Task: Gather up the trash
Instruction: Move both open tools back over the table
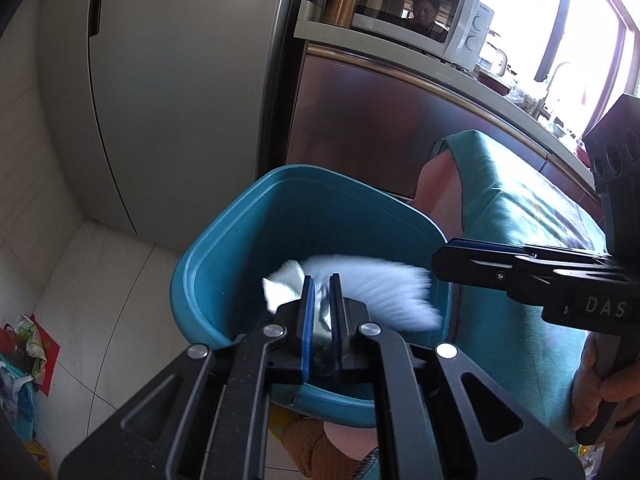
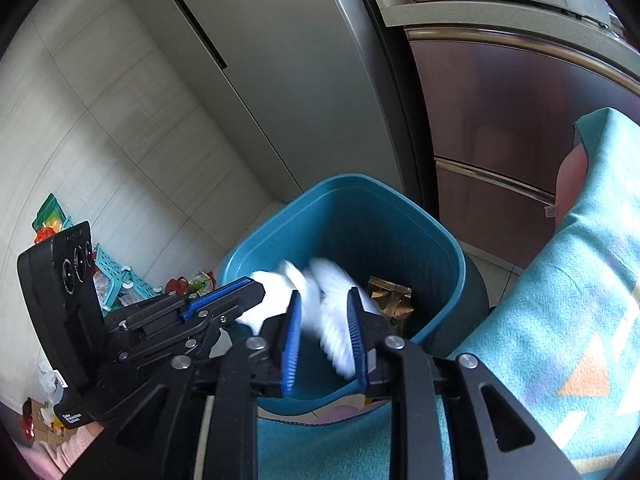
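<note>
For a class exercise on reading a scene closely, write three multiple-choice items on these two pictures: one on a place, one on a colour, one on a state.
1. Where is the white paper?
A. over the open bin
B. on the microwave
C. on the floor tiles

2. What colour is the bin?
A. red
B. teal
C. yellow

3. How does the left gripper stand?
A. wide open, nothing in it
B. shut on the paper
C. holding a cup

Answers:
1 A, the paper hangs above the bin's mouth.
2 B, its rim and walls are teal.
3 B, its blue pads pinch the paper.
</note>
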{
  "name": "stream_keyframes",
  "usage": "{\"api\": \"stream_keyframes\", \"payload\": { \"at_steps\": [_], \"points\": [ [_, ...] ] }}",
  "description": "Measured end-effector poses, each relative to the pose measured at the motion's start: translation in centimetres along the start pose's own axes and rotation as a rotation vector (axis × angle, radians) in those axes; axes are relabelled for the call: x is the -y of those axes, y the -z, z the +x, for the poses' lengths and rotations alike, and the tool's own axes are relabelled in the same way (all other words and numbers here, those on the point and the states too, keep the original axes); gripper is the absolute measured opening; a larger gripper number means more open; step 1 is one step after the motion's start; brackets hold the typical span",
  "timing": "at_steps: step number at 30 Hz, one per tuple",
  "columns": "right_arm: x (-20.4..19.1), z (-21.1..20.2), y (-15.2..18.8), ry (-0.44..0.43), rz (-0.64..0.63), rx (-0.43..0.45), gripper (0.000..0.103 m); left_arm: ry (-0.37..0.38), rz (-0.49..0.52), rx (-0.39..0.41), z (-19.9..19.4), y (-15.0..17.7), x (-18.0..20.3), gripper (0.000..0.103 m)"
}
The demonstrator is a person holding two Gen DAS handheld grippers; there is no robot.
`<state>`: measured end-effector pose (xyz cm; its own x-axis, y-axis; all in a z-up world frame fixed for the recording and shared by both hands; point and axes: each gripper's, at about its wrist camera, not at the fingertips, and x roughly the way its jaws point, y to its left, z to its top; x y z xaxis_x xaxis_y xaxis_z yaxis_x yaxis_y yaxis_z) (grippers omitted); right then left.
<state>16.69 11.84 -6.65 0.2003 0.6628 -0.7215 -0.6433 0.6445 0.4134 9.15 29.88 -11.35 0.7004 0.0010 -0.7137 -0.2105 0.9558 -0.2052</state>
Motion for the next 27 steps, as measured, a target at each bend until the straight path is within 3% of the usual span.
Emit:
{"api": "stream_keyframes", "payload": {
  "at_steps": [4, 15, 18, 23, 27],
  "points": [
    [0.1, -0.1, 0.3, -0.004, 0.006, 0.003, 0.026, 0.001, -0.007, -0.004, 0.1, 0.3, -0.1, 0.007],
    [0.9, -2.0, 1.8, -0.024, 0.009, 0.049, 0.027, 0.016, 0.031, 0.055, -2.2, 0.5, 1.6, 0.02],
    [1.1, -3.1, 2.4, -0.016, -0.003, 0.077, 0.033, 0.018, 0.062, 0.088, -3.4, 0.5, 2.7, 0.025],
    [1.1, -5.7, 3.4, 0.004, -0.033, 0.135, 0.034, 0.02, 0.129, 0.139, -5.4, 0.7, 5.1, 0.034],
    [1.4, -8.4, 4.5, 0.03, -0.054, 0.194, 0.043, 0.037, 0.173, 0.173, -6.8, 0.8, 7.1, 0.04]
  ]
}}
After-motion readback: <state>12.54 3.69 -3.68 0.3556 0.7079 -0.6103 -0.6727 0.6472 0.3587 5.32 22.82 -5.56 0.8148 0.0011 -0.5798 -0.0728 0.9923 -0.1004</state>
